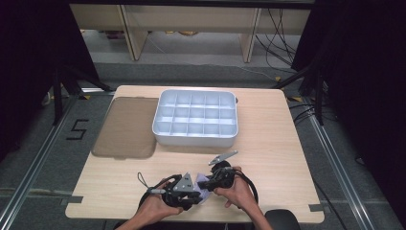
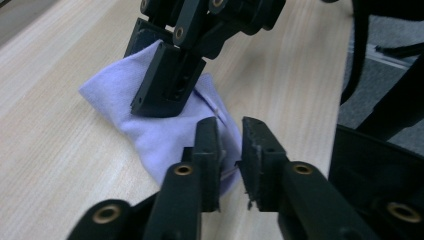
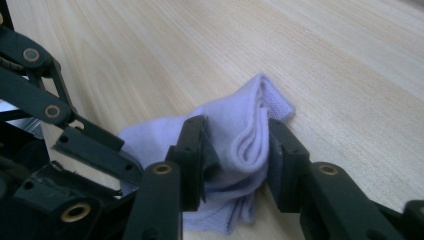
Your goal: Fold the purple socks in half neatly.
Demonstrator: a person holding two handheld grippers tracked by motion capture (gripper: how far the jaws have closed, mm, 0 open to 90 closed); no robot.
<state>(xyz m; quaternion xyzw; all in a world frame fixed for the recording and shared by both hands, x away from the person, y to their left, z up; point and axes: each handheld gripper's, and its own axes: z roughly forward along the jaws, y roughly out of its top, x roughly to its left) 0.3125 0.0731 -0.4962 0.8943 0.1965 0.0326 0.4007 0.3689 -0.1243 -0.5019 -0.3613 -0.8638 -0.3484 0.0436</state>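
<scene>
High view: pale lavender sock [image 1: 205, 188] near the front edge of the wood-grain tabletop [image 1: 268, 158], bunched between left gripper [image 1: 187, 191] and right gripper [image 1: 216, 178], both hand-held and angled inward, seemingly to fold or bundle it. Behind, a white moulded tray [image 1: 195, 137] of square compartments, well apart from the sock; beside it a smoky translucent lid [image 1: 125, 127], lying flat; a small metal clip [image 1: 223, 157] just beyond the right gripper.

Left gripper view: jaws slightly parted, sock edge [image 2: 165, 145] just beyond their tips, no firm pinch evident. Farther off, right gripper pressing down on the soft knit, apparently to hold it for the fold.

Right gripper view: jaws pinching a thick folded wad of sock [image 3: 240, 145], stacked layers and ribbed cuff visible between matte black pads [image 3: 196, 145]; fabric soft, fine-knit, limp.
</scene>
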